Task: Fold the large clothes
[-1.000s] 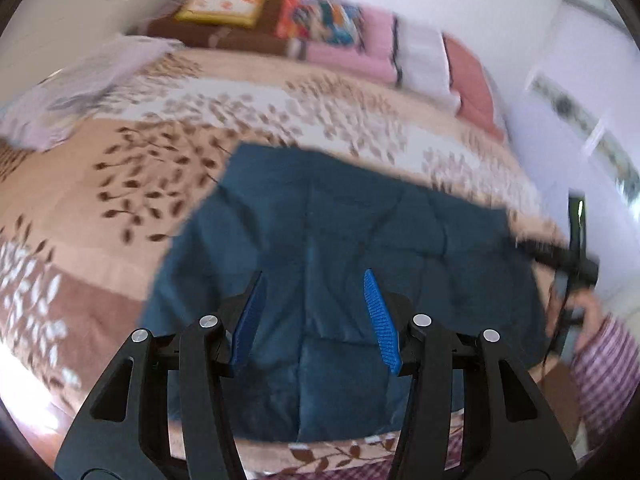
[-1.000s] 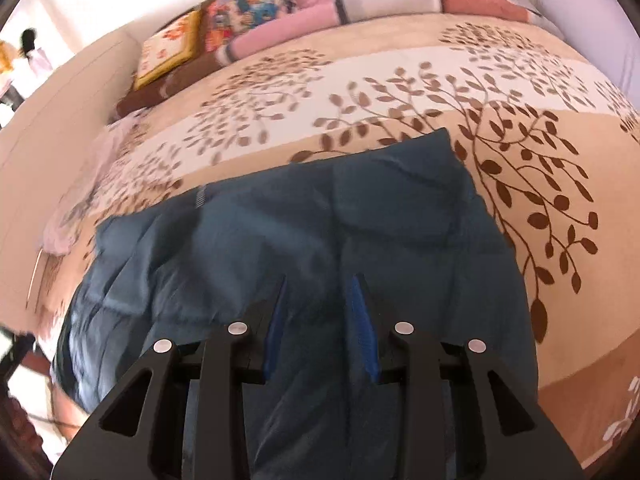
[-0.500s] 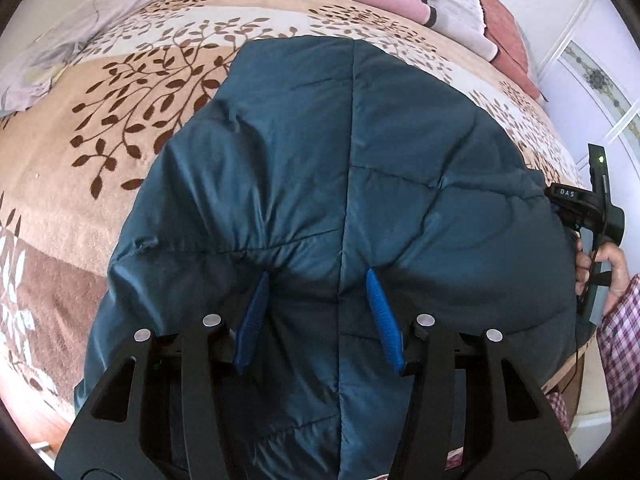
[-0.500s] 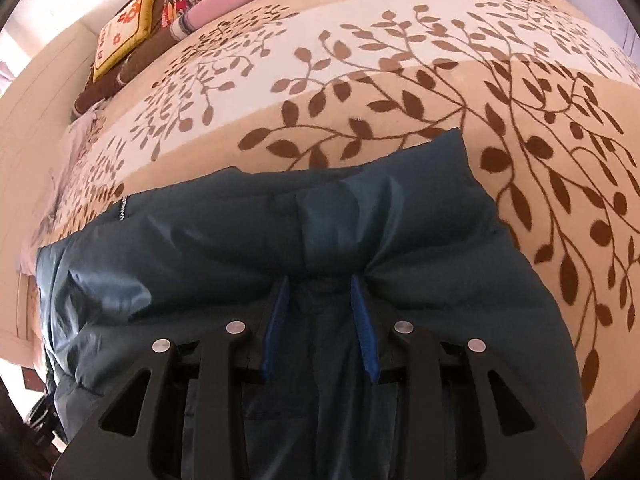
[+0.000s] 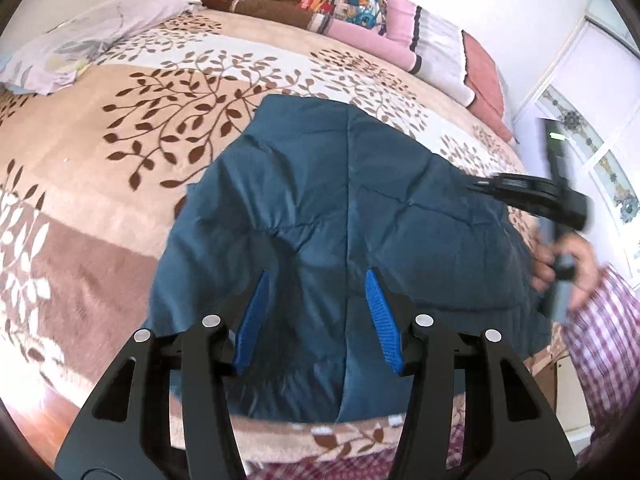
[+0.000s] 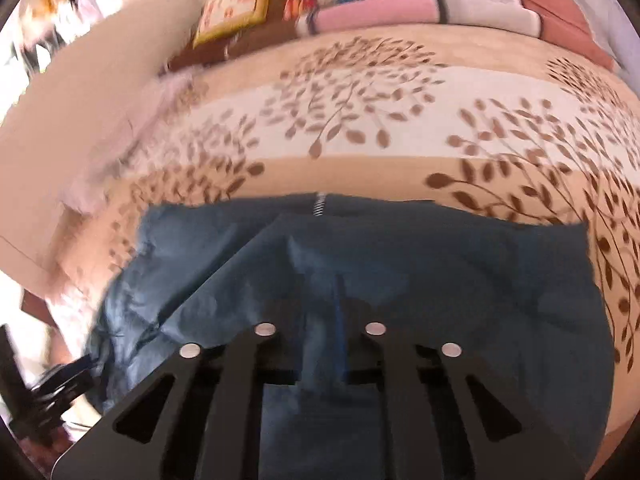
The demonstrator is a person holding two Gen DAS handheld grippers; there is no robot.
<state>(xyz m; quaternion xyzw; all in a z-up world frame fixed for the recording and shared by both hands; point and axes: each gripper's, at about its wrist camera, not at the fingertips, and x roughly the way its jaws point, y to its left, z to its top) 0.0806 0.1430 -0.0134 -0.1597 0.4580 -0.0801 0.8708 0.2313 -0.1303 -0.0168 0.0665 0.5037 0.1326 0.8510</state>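
Observation:
A dark teal quilted jacket (image 5: 360, 216) lies spread on the leaf-patterned bed blanket (image 5: 120, 184). My left gripper (image 5: 316, 304) hovers over its near part, blue pads apart, with fabric bulging below them and nothing pinched. At the jacket's right edge a hand (image 5: 568, 264) holds my right gripper (image 5: 480, 182). In the right wrist view the right gripper (image 6: 320, 320) has its jaws closing, and a ridge of jacket (image 6: 460, 280) fabric is squeezed between them. A flap edge with a white zipper (image 6: 319, 204) lies beyond.
Pillows and folded blankets (image 5: 360, 12) line the head of the bed. A pale lilac cloth (image 5: 80, 48) lies at the far left. The bed's near edge (image 5: 320, 436) and a plaid sleeve (image 5: 604, 344) are close below. A wardrobe door (image 5: 592, 152) stands at the right.
The right jaws have drawn together on a fold of jacket and swung sideways, blurring that view. The left gripper has pulled back from the jacket, its jaws as wide as before.

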